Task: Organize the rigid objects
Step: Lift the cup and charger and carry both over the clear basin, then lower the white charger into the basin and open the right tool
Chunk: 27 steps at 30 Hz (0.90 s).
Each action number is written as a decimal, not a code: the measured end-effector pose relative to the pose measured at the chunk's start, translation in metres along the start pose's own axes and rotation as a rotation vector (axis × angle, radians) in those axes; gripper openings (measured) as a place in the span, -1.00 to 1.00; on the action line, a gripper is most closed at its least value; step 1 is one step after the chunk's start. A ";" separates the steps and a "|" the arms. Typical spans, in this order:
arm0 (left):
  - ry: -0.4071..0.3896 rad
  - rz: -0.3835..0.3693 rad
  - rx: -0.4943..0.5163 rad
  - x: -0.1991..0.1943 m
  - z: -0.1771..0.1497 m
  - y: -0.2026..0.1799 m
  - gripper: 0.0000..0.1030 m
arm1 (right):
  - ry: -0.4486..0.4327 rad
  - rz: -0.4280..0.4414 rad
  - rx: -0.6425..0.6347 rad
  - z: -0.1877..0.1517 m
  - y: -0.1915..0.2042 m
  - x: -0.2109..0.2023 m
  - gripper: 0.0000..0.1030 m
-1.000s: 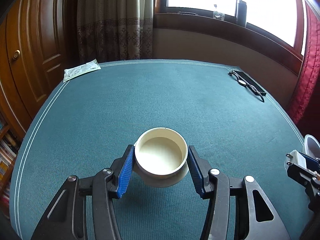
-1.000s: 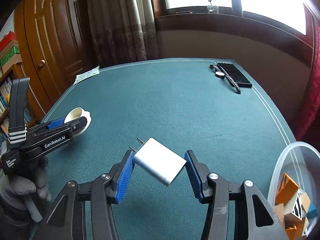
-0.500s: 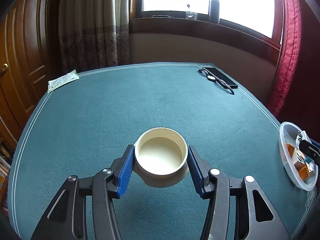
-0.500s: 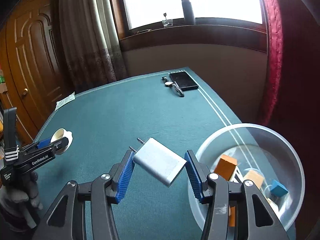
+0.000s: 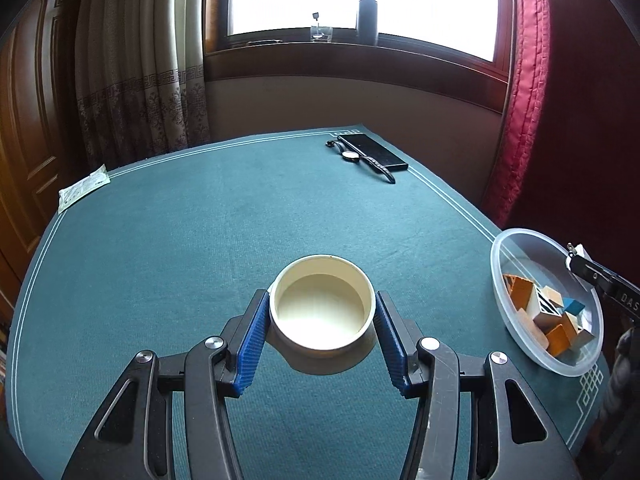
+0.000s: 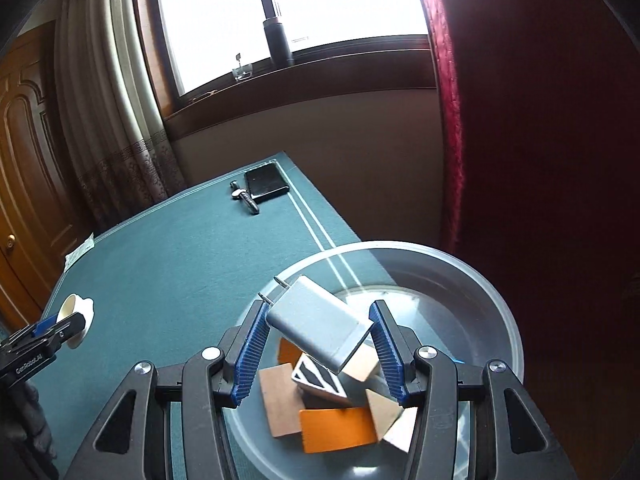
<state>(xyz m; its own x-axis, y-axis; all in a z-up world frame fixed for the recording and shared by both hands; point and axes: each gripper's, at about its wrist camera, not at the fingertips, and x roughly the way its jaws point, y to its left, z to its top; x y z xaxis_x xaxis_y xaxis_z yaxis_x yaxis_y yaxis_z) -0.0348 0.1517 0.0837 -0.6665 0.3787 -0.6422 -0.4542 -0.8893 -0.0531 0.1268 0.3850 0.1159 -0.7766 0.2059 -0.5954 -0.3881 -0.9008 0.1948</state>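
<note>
My left gripper is shut on a cream round cup, held upright above the green table. My right gripper is shut on a white wall charger with two prongs, tilted, held over the clear plastic bowl. That bowl holds several wooden blocks, orange, tan and black-and-white. In the left wrist view the bowl sits at the table's right edge with the right gripper's tip and the charger's prongs above it. From the right wrist view, the left gripper and its cup appear at far left.
A black phone and a wristwatch lie at the far right corner of the table. A paper packet lies at the far left corner. A red curtain hangs to the right, and a window sill runs behind.
Both grippers have swung to the right with their loads. The right one now holds the charger over the bowl of blocks; the bowl has come into the left wrist view.
</note>
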 end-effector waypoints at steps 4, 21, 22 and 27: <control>0.004 -0.024 0.023 -0.001 0.000 -0.019 0.03 | 0.010 -0.028 0.037 -0.002 -0.019 0.006 0.06; 0.031 -0.086 0.092 0.002 -0.002 -0.067 0.03 | 0.007 -0.019 0.151 -0.006 -0.057 0.009 0.42; 0.032 -0.091 0.097 0.001 -0.002 -0.070 0.03 | 0.007 -0.019 0.151 -0.006 -0.057 0.009 0.42; 0.051 -0.133 0.126 0.004 -0.003 -0.092 0.03 | -0.015 -0.034 0.158 -0.005 -0.060 0.005 0.42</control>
<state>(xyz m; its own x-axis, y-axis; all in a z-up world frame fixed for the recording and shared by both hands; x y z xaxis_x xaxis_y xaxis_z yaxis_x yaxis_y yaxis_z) 0.0061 0.2339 0.0838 -0.5666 0.4744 -0.6737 -0.6089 -0.7919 -0.0456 0.1488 0.4383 0.0974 -0.7688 0.2419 -0.5920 -0.4863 -0.8223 0.2955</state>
